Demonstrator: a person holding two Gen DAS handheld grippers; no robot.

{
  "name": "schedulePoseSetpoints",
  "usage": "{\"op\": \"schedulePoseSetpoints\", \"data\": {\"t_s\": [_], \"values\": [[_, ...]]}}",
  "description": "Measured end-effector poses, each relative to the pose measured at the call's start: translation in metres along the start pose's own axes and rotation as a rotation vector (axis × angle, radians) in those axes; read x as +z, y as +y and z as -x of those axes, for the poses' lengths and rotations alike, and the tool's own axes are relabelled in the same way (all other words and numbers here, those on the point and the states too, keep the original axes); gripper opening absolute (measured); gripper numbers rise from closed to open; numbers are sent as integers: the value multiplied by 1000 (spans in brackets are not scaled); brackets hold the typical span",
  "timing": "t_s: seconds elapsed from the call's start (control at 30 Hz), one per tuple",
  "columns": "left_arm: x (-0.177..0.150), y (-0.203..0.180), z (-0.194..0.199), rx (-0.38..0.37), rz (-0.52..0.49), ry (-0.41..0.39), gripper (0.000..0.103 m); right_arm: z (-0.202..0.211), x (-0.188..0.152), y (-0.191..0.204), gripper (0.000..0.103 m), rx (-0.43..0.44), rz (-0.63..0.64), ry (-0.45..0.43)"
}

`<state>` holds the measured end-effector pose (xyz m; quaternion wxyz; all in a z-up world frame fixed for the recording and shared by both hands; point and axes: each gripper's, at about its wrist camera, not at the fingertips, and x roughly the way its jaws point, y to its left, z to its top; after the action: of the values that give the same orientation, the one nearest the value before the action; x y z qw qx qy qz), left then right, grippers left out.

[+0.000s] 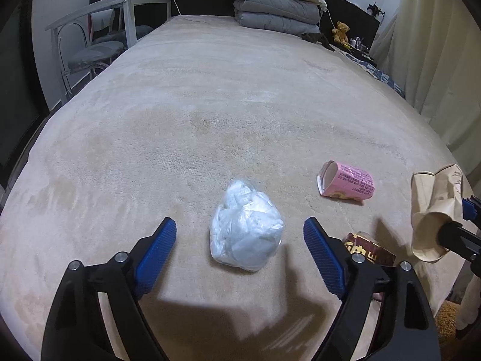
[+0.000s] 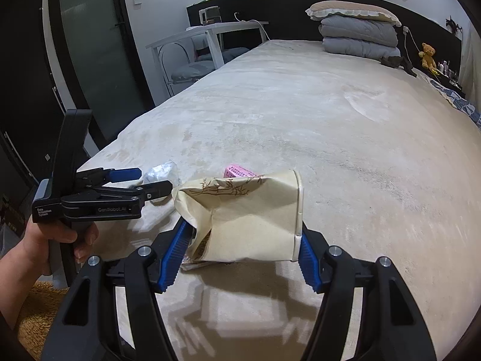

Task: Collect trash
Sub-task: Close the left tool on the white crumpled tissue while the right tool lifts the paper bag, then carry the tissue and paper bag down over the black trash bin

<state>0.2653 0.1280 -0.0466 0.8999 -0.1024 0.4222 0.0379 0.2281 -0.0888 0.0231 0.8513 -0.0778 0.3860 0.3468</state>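
Note:
A crumpled clear plastic bag lies on the beige bed cover, between the blue pads of my left gripper, which is open and hovers over it. A pink carton lies to its right, and a brown wrapper sits by the right finger. My right gripper is shut on a beige paper bag and holds it above the bed's near edge. The paper bag also shows at the right of the left wrist view. The left gripper shows in the right wrist view beside the plastic bag.
Folded grey quilts and a pillow are stacked at the bed's head, with a teddy bear beside them. A white desk and chair stand left of the bed. Curtains hang on the right. A shaggy rug lies below.

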Motion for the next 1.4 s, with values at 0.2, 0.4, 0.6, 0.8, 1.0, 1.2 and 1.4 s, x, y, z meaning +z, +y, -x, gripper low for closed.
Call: {"op": "schedulePoseSetpoints", "data": {"t_s": [0.2, 0.4, 0.6, 0.8, 1.0, 1.2, 1.4], "values": [[1, 1, -5, -1, 8, 17, 45, 1, -1, -3, 65, -2, -8, 2], [0, -1, -1, 13, -3, 8, 44, 2, -3, -5, 65, -4, -10, 5], [0, 0, 17, -7, 24, -27, 44, 6, -8, -8, 65, -5, -23, 4], [-9, -7, 35, -5, 22, -38, 44, 14, -13, -10, 65, 3, -40, -2], [-19, -10, 59, -12, 40, -60, 44, 23, -20, -15, 65, 15, -68, -9], [-30, -18, 80, -26, 40, -83, 44, 31, -27, -12, 65, 18, -73, -11], [-41, -26, 96, -38, 28, -102, 44, 37, -35, -9, 65, 30, -80, -16]]}}
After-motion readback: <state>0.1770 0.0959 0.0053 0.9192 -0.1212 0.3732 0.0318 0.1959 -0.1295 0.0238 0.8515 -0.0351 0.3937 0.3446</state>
